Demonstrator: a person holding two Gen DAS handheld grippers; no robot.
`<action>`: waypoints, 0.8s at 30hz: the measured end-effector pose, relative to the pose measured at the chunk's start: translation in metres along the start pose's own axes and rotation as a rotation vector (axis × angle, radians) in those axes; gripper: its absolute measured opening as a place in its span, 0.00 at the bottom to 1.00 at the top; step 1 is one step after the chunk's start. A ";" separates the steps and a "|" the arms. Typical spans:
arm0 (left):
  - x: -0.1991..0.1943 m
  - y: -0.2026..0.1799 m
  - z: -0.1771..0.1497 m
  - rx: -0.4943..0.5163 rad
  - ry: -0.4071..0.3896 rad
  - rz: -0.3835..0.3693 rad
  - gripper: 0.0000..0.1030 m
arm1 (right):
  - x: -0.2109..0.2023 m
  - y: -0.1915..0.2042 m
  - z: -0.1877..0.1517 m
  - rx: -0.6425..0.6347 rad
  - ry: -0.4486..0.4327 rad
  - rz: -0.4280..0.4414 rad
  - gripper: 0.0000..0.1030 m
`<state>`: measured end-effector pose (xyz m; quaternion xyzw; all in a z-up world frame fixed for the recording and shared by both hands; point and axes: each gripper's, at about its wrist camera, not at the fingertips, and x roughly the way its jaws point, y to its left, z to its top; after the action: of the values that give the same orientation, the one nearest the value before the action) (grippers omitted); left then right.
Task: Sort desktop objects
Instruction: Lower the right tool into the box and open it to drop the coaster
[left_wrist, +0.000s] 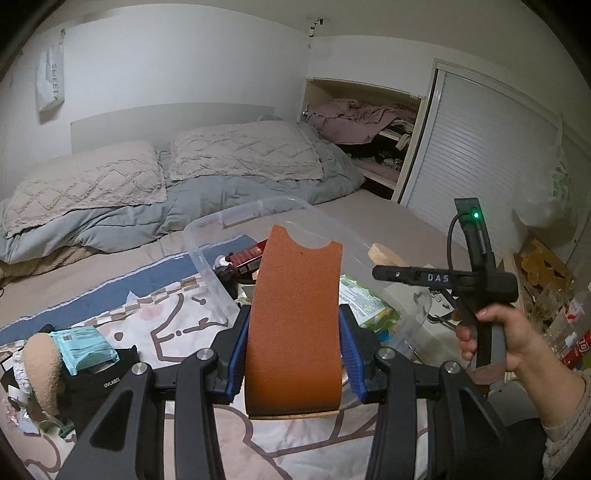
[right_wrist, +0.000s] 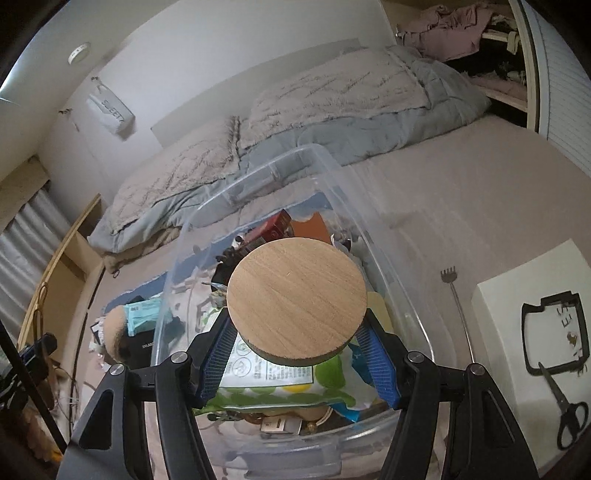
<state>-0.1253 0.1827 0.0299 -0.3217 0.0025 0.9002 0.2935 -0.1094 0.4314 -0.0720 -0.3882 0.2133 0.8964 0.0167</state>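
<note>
The left gripper (left_wrist: 293, 354) is clamped on an orange leather-like sleeve (left_wrist: 293, 314), its blue pads pressing both long edges, so the sleeve stands upright at the centre of the left wrist view with its notched end pointing toward the clear plastic bin (left_wrist: 207, 254) behind it. This edge grip appears chosen to keep the flat, flexible piece from folding and to let it drop end-first. The right gripper (right_wrist: 299, 347) holds a round wooden disc (right_wrist: 297, 299) by its rim at moderate width; the disc face fills the middle of the right wrist view, directly over the clear plastic bin (right_wrist: 391, 280), which occupies the centre and lower half of that frame. The bin already contains a red box (right_wrist: 275, 225), a green-and-white packet (right_wrist: 273, 380) and other small items, indicating it is the collection point. The disc is therefore judged ready for release into the bin, while the sleeve sits just short of the bin's near wall. Unsorted items remain at the lower left of the left wrist view: a teal packet (left_wrist: 83, 347) and a tan plush item (left_wrist: 42, 369). Scissors (right_wrist: 565, 406) lie at the lower right of the right wrist view, well apart from the bin.
</note>
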 end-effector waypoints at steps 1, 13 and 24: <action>0.001 -0.001 0.000 -0.003 0.001 -0.001 0.43 | 0.002 0.000 0.000 0.000 0.003 -0.006 0.65; 0.016 -0.006 0.002 -0.014 0.022 -0.001 0.43 | 0.019 -0.008 0.002 0.072 0.043 -0.079 0.65; 0.020 -0.007 -0.003 -0.005 0.046 0.003 0.43 | 0.024 -0.014 0.000 0.096 0.076 -0.175 0.75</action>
<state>-0.1322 0.1988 0.0171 -0.3433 0.0074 0.8929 0.2912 -0.1231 0.4404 -0.0936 -0.4377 0.2217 0.8650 0.1052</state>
